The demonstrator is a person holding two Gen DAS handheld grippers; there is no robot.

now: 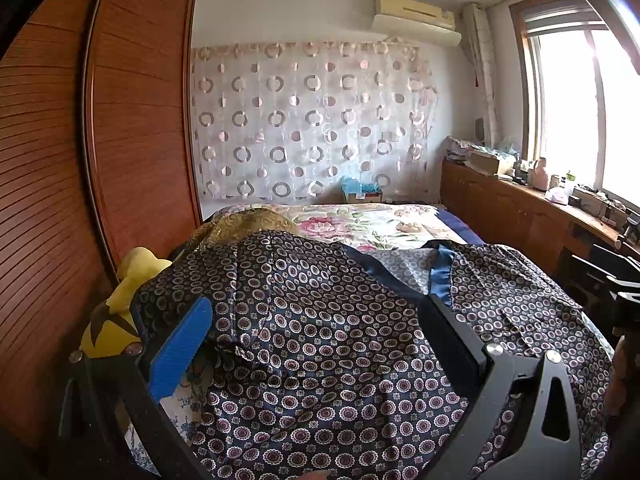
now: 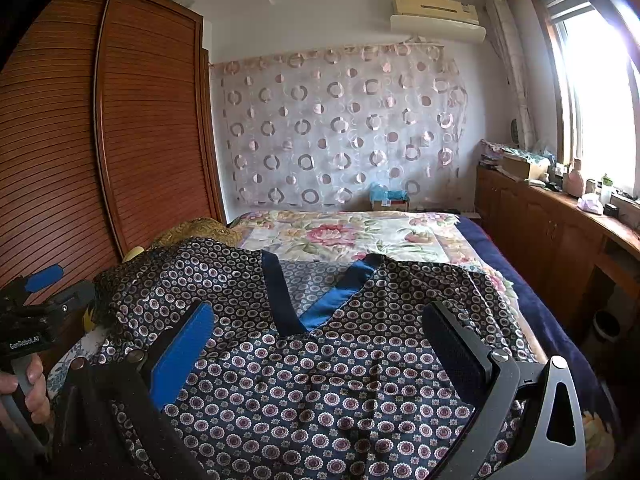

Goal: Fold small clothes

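Note:
A dark navy garment (image 1: 320, 340) with a small ring-and-flower print and plain blue neck bands lies spread on the bed; it also shows in the right wrist view (image 2: 328, 380). My left gripper (image 1: 316, 320) is open just above its left part, jaws wide apart. My right gripper (image 2: 320, 332) is open above the garment's front, below the blue V neckline (image 2: 320, 304). Neither holds any cloth. The left gripper also shows at the left edge of the right wrist view (image 2: 36, 304), held in a hand.
The bed has a floral cover (image 2: 360, 236) beyond the garment. A yellow plush toy (image 1: 120, 308) lies at the bed's left edge by the wooden wardrobe (image 1: 132, 120). A cluttered wooden counter (image 2: 560, 216) runs under the window on the right.

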